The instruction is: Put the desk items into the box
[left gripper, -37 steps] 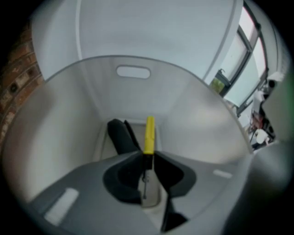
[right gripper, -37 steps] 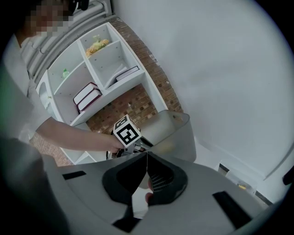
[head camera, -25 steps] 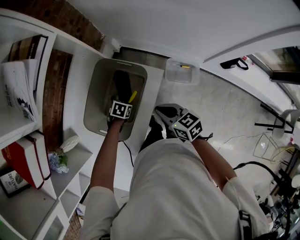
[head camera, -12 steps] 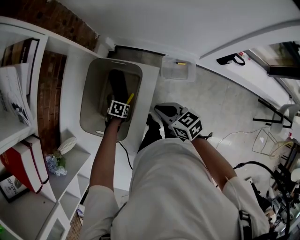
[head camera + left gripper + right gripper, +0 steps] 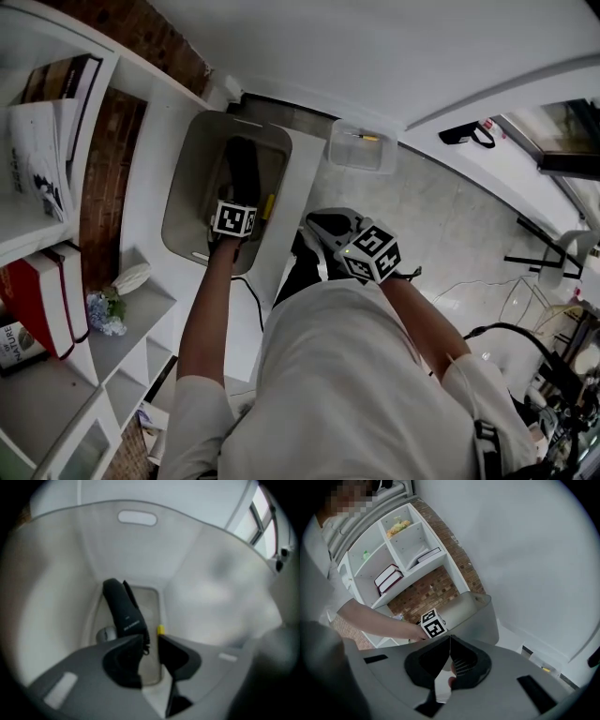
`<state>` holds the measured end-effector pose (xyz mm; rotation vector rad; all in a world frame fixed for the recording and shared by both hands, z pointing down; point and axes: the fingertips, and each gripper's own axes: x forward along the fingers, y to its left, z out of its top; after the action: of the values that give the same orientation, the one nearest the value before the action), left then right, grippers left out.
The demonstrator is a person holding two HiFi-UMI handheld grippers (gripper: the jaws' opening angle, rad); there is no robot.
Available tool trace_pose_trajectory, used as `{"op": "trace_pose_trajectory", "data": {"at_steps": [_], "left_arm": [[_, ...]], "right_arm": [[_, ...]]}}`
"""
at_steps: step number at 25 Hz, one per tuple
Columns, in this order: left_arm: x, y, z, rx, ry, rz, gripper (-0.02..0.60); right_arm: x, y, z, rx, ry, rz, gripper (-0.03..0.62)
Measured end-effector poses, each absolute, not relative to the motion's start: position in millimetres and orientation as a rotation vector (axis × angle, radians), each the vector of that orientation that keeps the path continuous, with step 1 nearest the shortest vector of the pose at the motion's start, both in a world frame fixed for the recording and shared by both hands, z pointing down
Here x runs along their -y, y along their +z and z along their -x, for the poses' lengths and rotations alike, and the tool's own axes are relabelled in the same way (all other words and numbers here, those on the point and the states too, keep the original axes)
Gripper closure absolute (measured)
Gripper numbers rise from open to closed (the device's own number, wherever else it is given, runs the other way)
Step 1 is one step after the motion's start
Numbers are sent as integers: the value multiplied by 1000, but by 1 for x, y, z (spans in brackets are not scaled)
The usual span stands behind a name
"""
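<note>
A tall grey box [image 5: 202, 150] stands on the floor against the white shelf. My left gripper [image 5: 150, 645] reaches down into it, and its marker cube [image 5: 234, 218] shows at the box's near rim. Its jaws are opening with a narrow gap, and nothing is pressed between the pads. A black device [image 5: 123, 613] leans upright in the box just beyond the left jaw. A yellow item [image 5: 161, 630] pokes up beside the right jaw and also shows by the cube [image 5: 269, 204]. My right gripper [image 5: 450, 641] hovers outside the box, shut and empty.
A white shelf unit [image 5: 141, 112] with red books [image 5: 47, 300] and a small flower bunch [image 5: 105, 312] stands at the left. A small clear tub [image 5: 361, 145] with a yellow item sits by the wall beyond the box. Cables and stands [image 5: 534, 281] crowd the floor at right.
My left gripper stays down in the box with hardly any shift. The yellow item sits slightly lower beside the cube. The right gripper has not moved.
</note>
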<state>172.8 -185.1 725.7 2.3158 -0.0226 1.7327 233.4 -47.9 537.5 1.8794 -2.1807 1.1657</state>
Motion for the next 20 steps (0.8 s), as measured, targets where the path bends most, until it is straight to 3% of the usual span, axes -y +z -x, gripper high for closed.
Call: {"op": "trace_pose_trajectory", "data": {"at_steps": [7,14,20], "left_arm": [[187,662,-189,150,1464,-2499,495],[190,580,-185,418,1184,-2680,575],[180,535,-164,589,1034,-2746,577]], "right_arm": [[52,526,-221,2265,1108,-1792,592],[40,514,-217,2330,1049,-1712,594],[30,505,-212,2375,995,-1670,594]]}}
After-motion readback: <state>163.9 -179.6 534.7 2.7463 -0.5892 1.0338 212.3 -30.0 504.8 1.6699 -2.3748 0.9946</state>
